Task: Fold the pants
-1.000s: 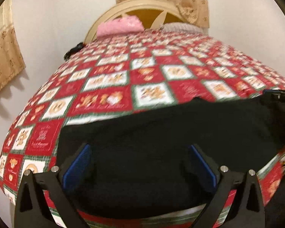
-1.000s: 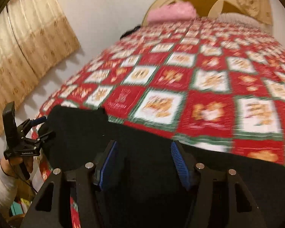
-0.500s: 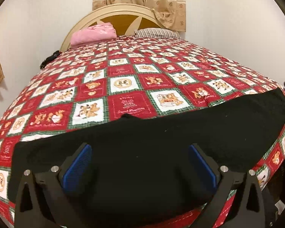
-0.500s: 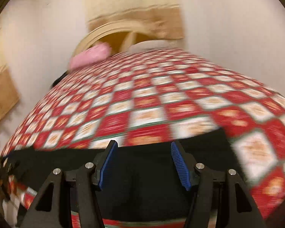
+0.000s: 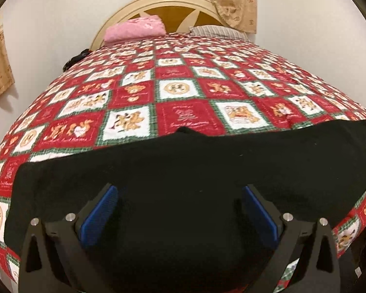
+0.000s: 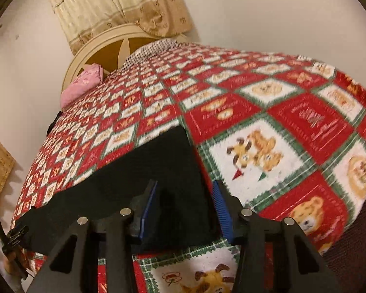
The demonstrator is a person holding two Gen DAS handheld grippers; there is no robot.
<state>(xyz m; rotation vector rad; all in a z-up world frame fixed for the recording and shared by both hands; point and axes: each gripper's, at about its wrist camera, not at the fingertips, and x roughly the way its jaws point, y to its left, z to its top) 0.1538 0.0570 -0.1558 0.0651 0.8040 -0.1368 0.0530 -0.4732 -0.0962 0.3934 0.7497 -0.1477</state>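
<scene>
The left gripper (image 5: 178,210) is spread wide, holding nothing, above the black pants (image 5: 183,171). The right gripper (image 6: 185,205) is likewise parted over their end. The pants lie flat as one long dark band across the near edge of the red patchwork quilt (image 5: 183,92). Beyond sit a pink pillow (image 5: 134,28) and headboard (image 5: 175,0).

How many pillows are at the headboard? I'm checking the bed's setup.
2: a pink pillow at the headboard's left, and a striped pillow to its right. Others may be hidden.
</scene>
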